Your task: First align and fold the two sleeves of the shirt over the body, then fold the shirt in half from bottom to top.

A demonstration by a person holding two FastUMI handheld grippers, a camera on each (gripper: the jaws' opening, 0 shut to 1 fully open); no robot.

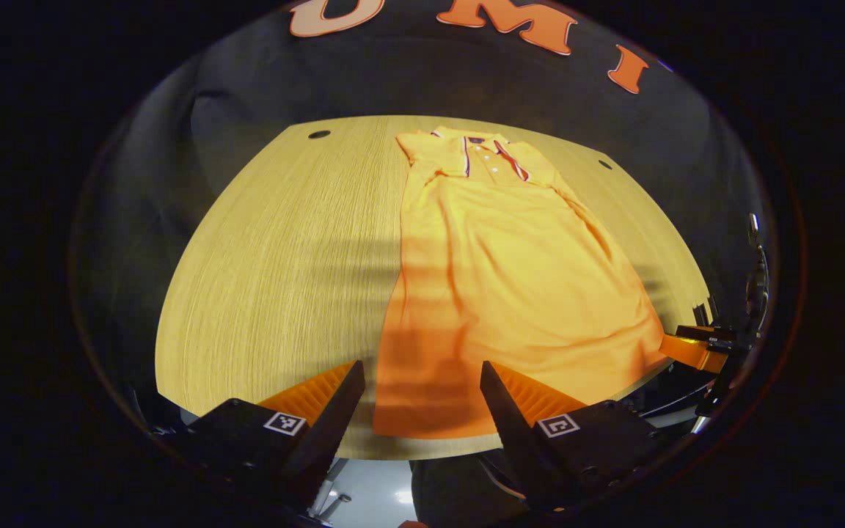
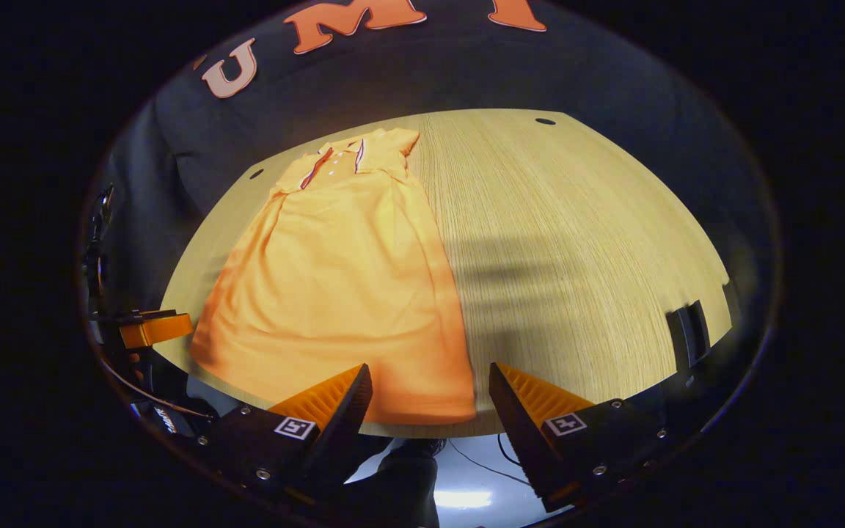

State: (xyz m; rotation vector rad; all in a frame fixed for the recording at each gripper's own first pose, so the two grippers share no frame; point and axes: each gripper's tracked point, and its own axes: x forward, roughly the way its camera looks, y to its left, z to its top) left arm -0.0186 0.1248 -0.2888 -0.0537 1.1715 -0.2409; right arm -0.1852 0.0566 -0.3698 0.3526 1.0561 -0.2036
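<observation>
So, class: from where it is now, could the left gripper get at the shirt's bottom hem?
Probably yes. The left gripper is open just in front of the shirt's bottom hem at the table's near edge, with nothing lying between them.

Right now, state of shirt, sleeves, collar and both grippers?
shirt: flat on the table, collar far, hem at the near edge, not yet folded bottom to top
sleeves: folded in over the body
collar: lying flat, buttons showing
left gripper: open, fingers astride the hem's left corner
right gripper: open, fingers astride the hem's right corner
</observation>
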